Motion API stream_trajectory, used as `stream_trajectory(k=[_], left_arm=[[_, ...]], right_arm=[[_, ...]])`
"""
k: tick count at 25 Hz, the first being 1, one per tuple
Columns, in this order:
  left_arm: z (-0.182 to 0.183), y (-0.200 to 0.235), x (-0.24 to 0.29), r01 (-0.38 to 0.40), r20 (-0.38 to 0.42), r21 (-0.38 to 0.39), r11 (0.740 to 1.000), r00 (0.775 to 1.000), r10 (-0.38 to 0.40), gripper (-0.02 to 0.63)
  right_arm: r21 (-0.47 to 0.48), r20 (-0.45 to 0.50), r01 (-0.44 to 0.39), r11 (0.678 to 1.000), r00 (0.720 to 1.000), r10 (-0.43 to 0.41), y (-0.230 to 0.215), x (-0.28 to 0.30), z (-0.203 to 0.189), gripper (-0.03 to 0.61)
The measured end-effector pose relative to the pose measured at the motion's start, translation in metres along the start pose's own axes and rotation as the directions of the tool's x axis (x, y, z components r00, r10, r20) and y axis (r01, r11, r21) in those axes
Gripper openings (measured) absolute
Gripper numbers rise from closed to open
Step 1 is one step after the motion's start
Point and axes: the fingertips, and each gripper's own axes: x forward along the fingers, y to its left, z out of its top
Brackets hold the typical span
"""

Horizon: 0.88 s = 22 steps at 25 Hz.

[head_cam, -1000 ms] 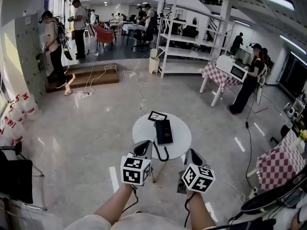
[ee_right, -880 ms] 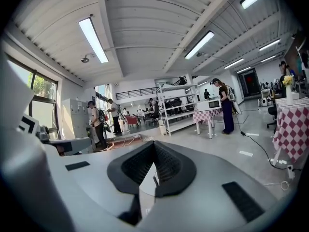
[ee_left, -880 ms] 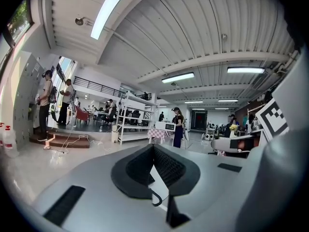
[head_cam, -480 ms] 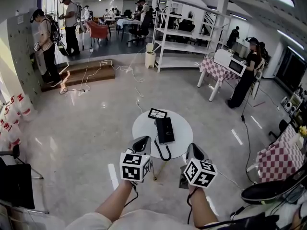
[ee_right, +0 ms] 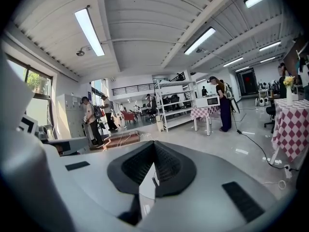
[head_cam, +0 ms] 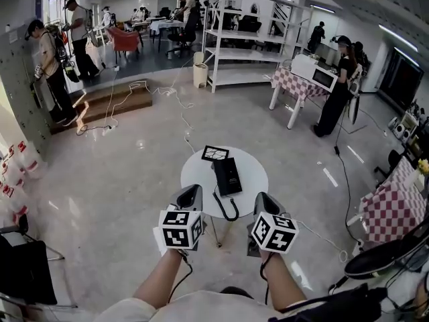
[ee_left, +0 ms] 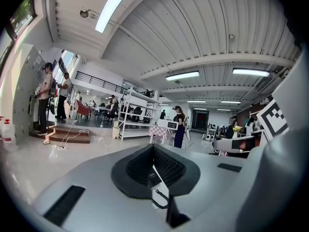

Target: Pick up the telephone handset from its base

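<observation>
While the black telephone (head_cam: 228,175) lies near the middle of the round white table (head_cam: 251,180), with its cord (head_cam: 226,210) looping toward the near edge, both grippers hang by that edge and do not touch the phone. The left gripper (head_cam: 190,193) is at the near left edge and the right gripper (head_cam: 263,201) at the near right edge, so the telephone sits ahead, between them. Each gripper's fingers are pressed together with nothing in them.

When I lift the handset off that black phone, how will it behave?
Probably rigid and light: the telephone looks like slim hard plastic. Its cord loops slackly at the table edge, so it will likely trail floppily and may tug the telephone along.
</observation>
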Motion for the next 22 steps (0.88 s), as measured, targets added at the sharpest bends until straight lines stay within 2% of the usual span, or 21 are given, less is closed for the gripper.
stream_trajectory(k=[12,22], left_arm=[[-0.053,0.0,0.019,-0.01,-0.129,-0.006,1.0,0.992,0.009,0.017],[-0.067,0.021,0.056,-0.062,-0.184,-0.006,0.998,0.981,0.059,0.017]], right_arm=[[0.1,-0.098,0.052,0.994,0.994,-0.042,-0.037,0.021,-0.057,0.023],[0.075,-0.12,0.039,0.996,0.992,-0.03,-0.055,0.073,-0.053,0.023]])
